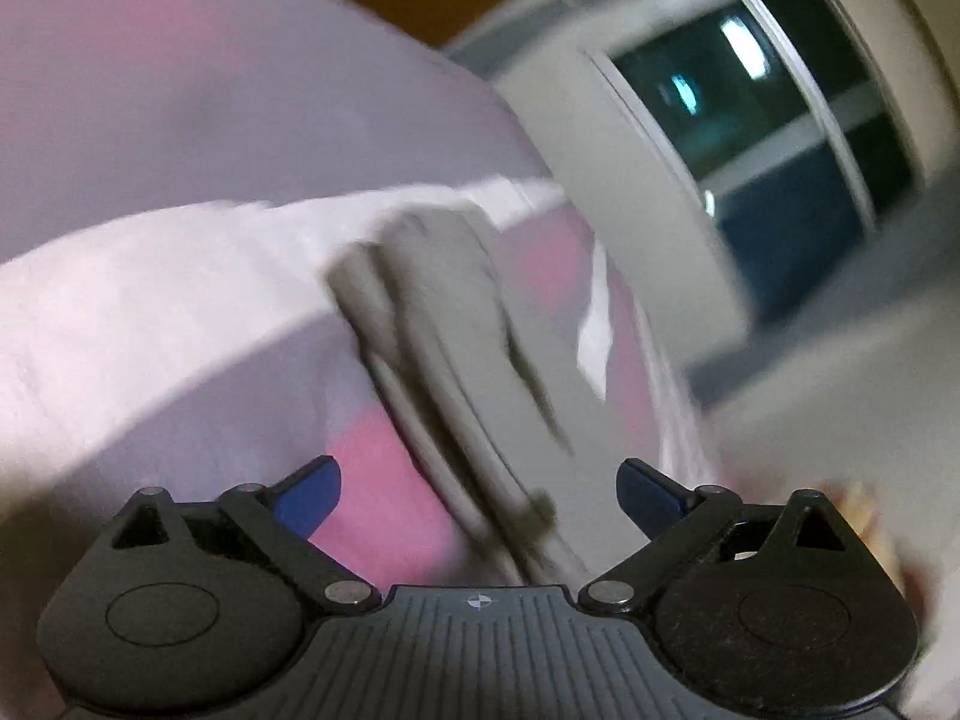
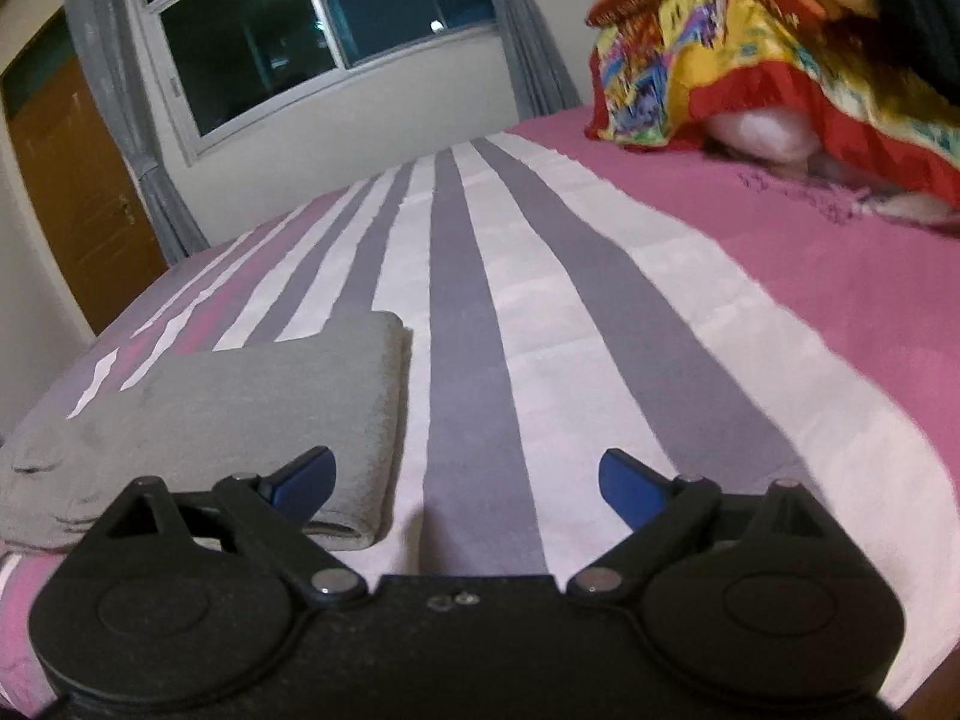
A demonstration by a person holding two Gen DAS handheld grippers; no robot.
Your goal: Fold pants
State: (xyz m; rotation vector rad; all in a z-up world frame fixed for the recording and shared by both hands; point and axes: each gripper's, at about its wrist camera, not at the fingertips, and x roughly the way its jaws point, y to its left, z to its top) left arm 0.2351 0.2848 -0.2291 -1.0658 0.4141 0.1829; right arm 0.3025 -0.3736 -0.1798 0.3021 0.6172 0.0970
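My left gripper [image 1: 479, 489] is spread wide, nothing between its blue pads; the view is blurred. The grey pants [image 1: 444, 324] lie on the bed cover [image 1: 150, 312] in front of it. My right gripper [image 2: 467, 480] is also released, empty, over the striped cover. In the right view the pants are folded to a flat rectangle, at left, just beside the left finger [image 2: 303, 477]. Coloured blanket pile [image 2: 738, 48] at far right, well apart.
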